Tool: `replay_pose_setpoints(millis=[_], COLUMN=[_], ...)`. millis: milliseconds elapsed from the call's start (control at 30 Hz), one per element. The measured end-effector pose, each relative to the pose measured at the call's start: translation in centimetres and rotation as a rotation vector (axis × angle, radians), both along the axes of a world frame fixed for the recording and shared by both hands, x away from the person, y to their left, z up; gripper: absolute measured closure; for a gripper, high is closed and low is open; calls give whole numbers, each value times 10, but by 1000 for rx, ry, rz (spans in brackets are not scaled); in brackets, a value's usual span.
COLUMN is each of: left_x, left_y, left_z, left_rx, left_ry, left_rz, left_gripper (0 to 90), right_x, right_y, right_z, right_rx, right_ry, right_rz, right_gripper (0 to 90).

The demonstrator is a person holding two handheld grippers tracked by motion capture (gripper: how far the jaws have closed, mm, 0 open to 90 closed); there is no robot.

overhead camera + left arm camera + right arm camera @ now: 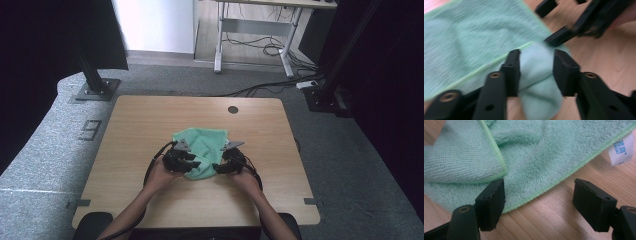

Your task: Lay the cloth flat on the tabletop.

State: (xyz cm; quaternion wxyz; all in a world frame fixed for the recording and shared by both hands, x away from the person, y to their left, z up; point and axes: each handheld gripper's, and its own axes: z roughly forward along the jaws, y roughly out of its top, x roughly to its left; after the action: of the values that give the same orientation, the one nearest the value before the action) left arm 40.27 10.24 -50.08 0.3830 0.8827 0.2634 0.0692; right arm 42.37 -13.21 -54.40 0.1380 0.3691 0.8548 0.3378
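Green and soft, the fluffy terry cloth (202, 150) lies near the middle of the light wooden table (150, 125), a bit toward the person's side, just below the small dark round hole (233, 109) in the tabletop. The cloth is partly folded, and one layer lies over another.

The left gripper (191, 164) is at the cloth's near left corner. In the left gripper view its two black jaws stand part way apart with a bunched fold of the cloth (536, 75) between them. One jaw touches the fold, but whether the jaws pinch it I cannot tell (the picture is blurry).

The right gripper (218, 167) is at the cloth's near right edge. In the right gripper view its jaws stand wide apart. One jaw rests on the cloth's edge (524, 202), the other over bare wood. A small white tag (622, 149) with blue print sticks out from the cloth's hem.
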Motion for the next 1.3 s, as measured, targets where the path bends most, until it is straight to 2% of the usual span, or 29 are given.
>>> replay_pose_setpoints(millis=[100,167,200,267,333,400,600,733,833,933,1000,1067,1167,1300], left_x=[-1,-1,-1,0,2,3,1,-3,-10,-17,-21,-22,-18,-7], left_y=[-18,-31,-34,-37,-32,-25,10,32,48,62,71,78,77,59], left_z=[-2,-9,-12,-20,-21,-16,12,16,10,0,-5,-2,7,19], left_rx=[39,92,118,166,138,121,55,27,30,47,61,41,11,-31], left_ry=[5,22,25,19,36,24,-27,-21,-6,27,32,28,13,-23], left_rz=[-39,-52,-51,-39,-35,-18,66,107,133,143,159,181,195,189], left_gripper=[518,514,528,645,773,825,834,822,802,749,686,591,475,377], right_x=[0,0,0,-1,-1,-1,-1,-1,0,1,1,2,3,3], right_y=[0,-1,-1,-2,-3,-4,-9,-13,-16,-18,-20,-22,-23,-23], right_z=[0,-1,-1,-1,-1,-1,-1,-1,-1,-1,-1,-1,-1,-1], right_rx=[3,5,6,6,8,8,5,5,2,2,1,1,1,2], right_ry=[-2,-7,-7,-8,-12,-13,-9,-5,-4,-2,0,0,0,-2], right_rz=[-1,-2,0,2,5,7,3,-8,-13,-20,-26,-29,-32,-34], right_gripper=[254,253,252,252,252,251,248,246,244,242,240,238,234,231])
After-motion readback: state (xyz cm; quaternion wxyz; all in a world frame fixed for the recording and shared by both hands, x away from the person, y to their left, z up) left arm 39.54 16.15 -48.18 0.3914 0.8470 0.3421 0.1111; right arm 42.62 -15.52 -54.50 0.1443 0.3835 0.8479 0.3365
